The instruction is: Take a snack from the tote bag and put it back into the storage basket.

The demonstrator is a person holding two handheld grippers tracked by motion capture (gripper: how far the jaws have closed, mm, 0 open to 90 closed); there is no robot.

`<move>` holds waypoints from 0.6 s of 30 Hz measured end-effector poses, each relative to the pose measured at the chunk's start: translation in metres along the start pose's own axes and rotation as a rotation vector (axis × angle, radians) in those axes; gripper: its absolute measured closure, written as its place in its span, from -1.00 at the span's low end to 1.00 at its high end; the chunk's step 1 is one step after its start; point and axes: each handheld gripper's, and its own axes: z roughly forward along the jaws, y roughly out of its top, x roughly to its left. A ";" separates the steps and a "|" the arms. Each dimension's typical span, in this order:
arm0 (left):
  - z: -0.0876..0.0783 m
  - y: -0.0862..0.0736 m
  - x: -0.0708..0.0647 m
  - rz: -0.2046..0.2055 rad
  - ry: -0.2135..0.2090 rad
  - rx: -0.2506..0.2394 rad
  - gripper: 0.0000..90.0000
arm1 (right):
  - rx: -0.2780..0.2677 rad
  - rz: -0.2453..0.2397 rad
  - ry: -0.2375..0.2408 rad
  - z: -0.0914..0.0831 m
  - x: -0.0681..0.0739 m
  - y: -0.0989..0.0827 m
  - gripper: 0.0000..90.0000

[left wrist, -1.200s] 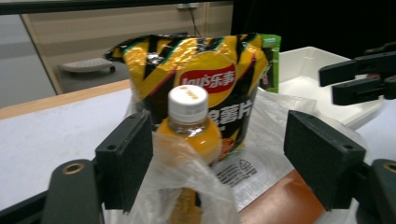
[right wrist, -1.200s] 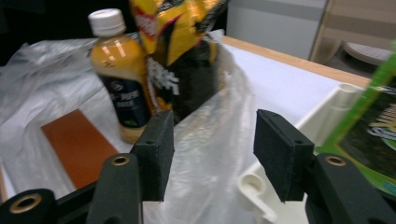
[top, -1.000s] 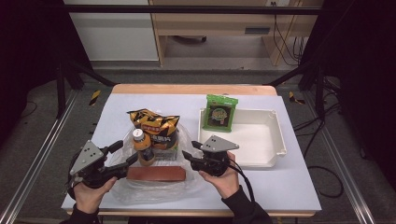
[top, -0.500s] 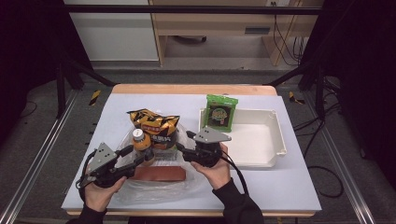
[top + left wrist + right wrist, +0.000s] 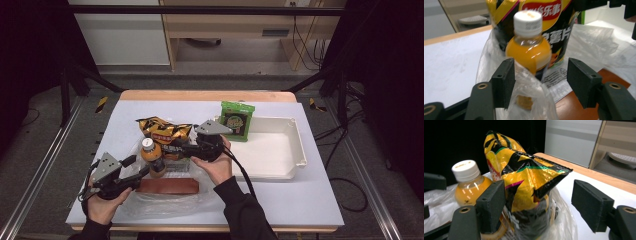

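Red Lay's logo, Chinese script on chip bag (image 5: 541,27); bottle cap (image 5: 527,20) blank.

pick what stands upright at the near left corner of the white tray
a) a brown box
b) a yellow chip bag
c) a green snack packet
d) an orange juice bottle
c) In the high view the green snack packet stands upright at the corner of the white tray, while the bottle, brown box and chip bag sit on the clear plastic bag to the left.
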 end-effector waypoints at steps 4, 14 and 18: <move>0.002 -0.004 0.006 -0.017 0.004 0.013 -0.21 | 0.008 0.021 0.004 0.009 -0.002 -0.001 -0.39; 0.005 -0.013 0.013 -0.045 0.012 0.039 -0.27 | 0.005 0.029 0.041 0.022 -0.001 0.000 -0.02; 0.005 -0.015 0.015 -0.047 0.010 0.038 -0.27 | 0.021 0.022 0.031 0.022 -0.001 0.000 0.26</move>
